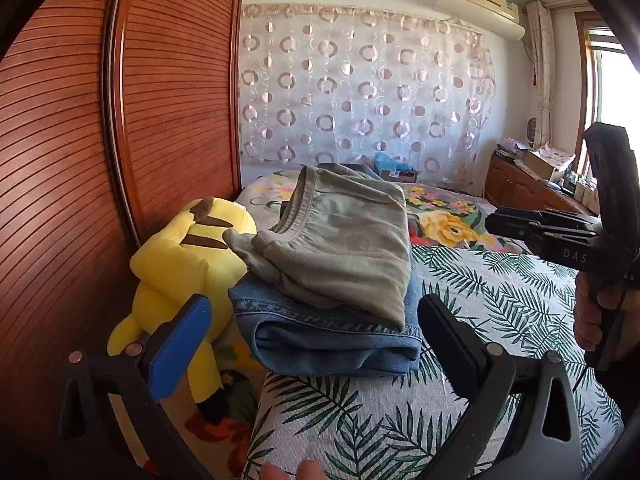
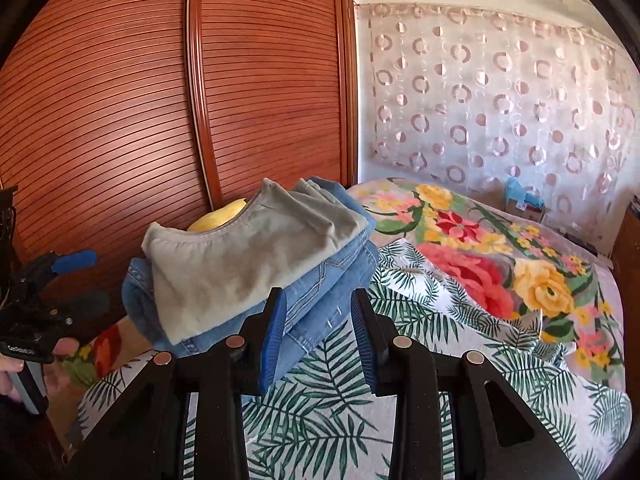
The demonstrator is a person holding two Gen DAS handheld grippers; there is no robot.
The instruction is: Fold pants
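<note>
Folded grey-green pants (image 1: 344, 248) lie on top of folded blue jeans (image 1: 328, 336) on the leaf-print bedcover (image 1: 480, 300). My left gripper (image 1: 316, 320) is wide open and empty, just in front of the stack. In the right wrist view the same grey-green pants (image 2: 240, 256) sit on the jeans (image 2: 320, 292). My right gripper (image 2: 320, 312) is partly open and empty, its tips just short of the jeans' near edge. The right gripper also shows in the left wrist view (image 1: 496, 220), and the left gripper in the right wrist view (image 2: 80, 276).
A yellow plush toy (image 1: 180, 272) lies left of the stack against the slatted wooden wardrobe (image 1: 120, 120). A floral blanket (image 2: 500, 264) covers the far bed. A circle-print curtain (image 1: 360, 88) hangs behind. A wooden cabinet (image 1: 524, 188) with clutter stands at the right.
</note>
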